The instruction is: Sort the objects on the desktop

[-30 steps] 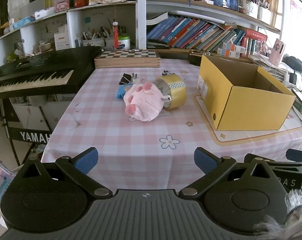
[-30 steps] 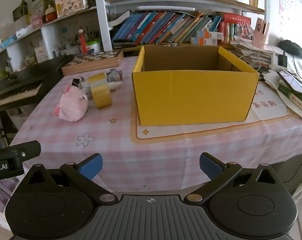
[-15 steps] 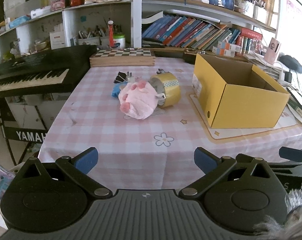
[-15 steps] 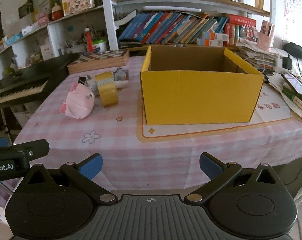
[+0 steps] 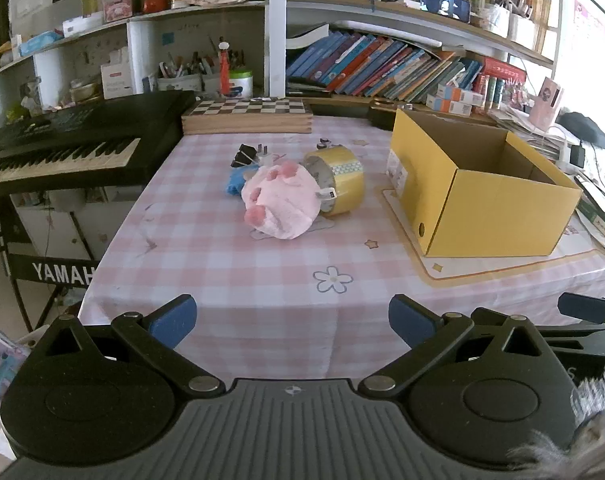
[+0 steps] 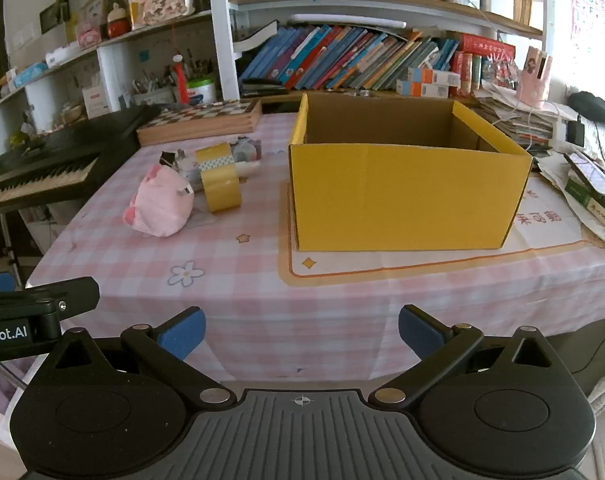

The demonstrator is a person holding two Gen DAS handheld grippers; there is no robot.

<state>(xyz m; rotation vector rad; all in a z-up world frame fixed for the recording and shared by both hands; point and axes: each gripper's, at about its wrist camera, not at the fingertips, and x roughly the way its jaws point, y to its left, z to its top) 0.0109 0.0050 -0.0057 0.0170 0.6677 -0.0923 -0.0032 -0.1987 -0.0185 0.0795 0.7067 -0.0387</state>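
A pink plush toy (image 5: 280, 202) (image 6: 160, 204) lies mid-table on the pink checked cloth. A roll of yellow tape (image 5: 338, 184) (image 6: 219, 182) stands on edge against its right side. Behind them sit black binder clips (image 5: 242, 156), a blue item (image 5: 234, 182) and a small grey object (image 6: 244, 149). An open yellow cardboard box (image 5: 482, 196) (image 6: 406, 196) stands to the right, nothing visible inside. My left gripper (image 5: 292, 320) hangs open at the table's near edge, nothing between its fingers. My right gripper (image 6: 300, 330) is open too, before the box.
A black keyboard (image 5: 62, 152) on a stand borders the table's left side. A wooden chessboard case (image 5: 248, 118) lies at the back. Shelves of books (image 5: 382, 64) rise behind. Stacked papers and cables (image 6: 542, 120) crowd the right edge. Bare cloth (image 5: 262, 272) lies before the toy.
Both grippers have drawn back a little from the table, so the toy, tape and box look slightly farther. Nothing on the table has moved; both grippers stay open.
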